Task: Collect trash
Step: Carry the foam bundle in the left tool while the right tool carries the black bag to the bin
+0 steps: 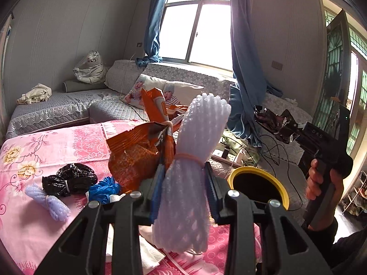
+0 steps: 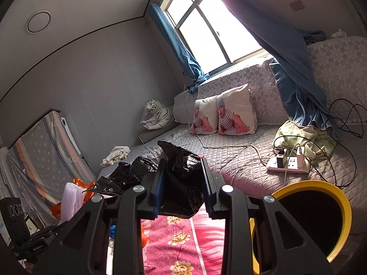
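Pink bedspread (image 1: 57, 142) still littered; left gripper (image 1: 184, 171) pinching foam net bundle (image 1: 195, 151), right gripper (image 2: 182, 178) clamping black bag (image 2: 183, 183); yellow bin (image 2: 344, 208) close by, awaiting both; more scraps left.

Foam net bundle (image 1: 195, 160): pale, matt, ribbed mesh sleeve, bound with a rubber band.
Black bag (image 2: 181, 178): thin plastic film, glossy, crumpled.
Orange wrapper (image 1: 137, 151): crinkled foil-like plastic, shiny.
Bin (image 1: 282, 183): smooth yellow plastic rim, dark inside.
Tablecloth (image 1: 57, 142): pink floral cloth, matt.
Sofa cover (image 2: 240, 160): grey quilted fabric with lace trim.
Left tongs (image 1: 185, 183): matt black plastic, ridged blue pads, bright metal screws.
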The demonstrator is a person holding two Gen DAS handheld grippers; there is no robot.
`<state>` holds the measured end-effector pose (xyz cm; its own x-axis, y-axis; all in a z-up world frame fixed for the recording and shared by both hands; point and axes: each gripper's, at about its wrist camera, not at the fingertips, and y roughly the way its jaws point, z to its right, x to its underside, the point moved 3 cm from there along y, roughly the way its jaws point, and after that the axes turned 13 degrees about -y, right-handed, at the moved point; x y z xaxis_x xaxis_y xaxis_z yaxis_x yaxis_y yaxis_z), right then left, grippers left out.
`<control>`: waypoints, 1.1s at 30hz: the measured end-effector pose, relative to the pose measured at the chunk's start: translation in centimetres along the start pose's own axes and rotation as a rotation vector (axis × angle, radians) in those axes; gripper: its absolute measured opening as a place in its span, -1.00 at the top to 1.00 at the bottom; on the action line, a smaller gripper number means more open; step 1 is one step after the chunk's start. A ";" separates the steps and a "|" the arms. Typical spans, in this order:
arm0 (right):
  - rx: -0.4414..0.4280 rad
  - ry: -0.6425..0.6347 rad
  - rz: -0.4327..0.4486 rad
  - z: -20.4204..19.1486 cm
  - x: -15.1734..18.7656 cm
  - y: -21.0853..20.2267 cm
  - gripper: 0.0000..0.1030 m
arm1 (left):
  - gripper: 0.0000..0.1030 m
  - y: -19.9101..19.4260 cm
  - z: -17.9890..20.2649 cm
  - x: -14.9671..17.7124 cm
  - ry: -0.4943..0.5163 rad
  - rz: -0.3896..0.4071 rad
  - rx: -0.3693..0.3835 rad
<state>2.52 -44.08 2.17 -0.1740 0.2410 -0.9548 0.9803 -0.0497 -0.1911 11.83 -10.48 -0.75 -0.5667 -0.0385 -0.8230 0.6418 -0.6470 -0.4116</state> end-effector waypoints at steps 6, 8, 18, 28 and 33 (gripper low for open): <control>0.066 0.014 0.041 2.5 -0.6 -1.7 0.47 | 0.37 2.8 2.3 0.2 0.034 -0.048 0.050; 0.085 0.015 0.049 3.3 -0.7 -2.1 0.47 | 0.37 3.9 3.0 0.3 0.041 -0.065 0.067; 0.210 0.071 0.066 9.2 -0.8 -4.2 0.46 | 0.38 10.0 7.0 1.3 0.075 -0.160 0.174; 0.316 0.137 0.082 13.9 0.3 -5.8 0.46 | 0.37 15.6 12.3 3.0 0.140 -0.247 0.252; 0.361 0.156 0.069 15.6 0.9 -5.7 0.45 | 0.37 17.8 14.5 3.8 0.169 -0.281 0.282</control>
<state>-4.70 -58.72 -1.20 -0.0658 0.3678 -0.9276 0.8883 -0.4019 -0.2224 13.60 -33.18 -5.57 -0.5919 0.2786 -0.7563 0.2948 -0.7985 -0.5249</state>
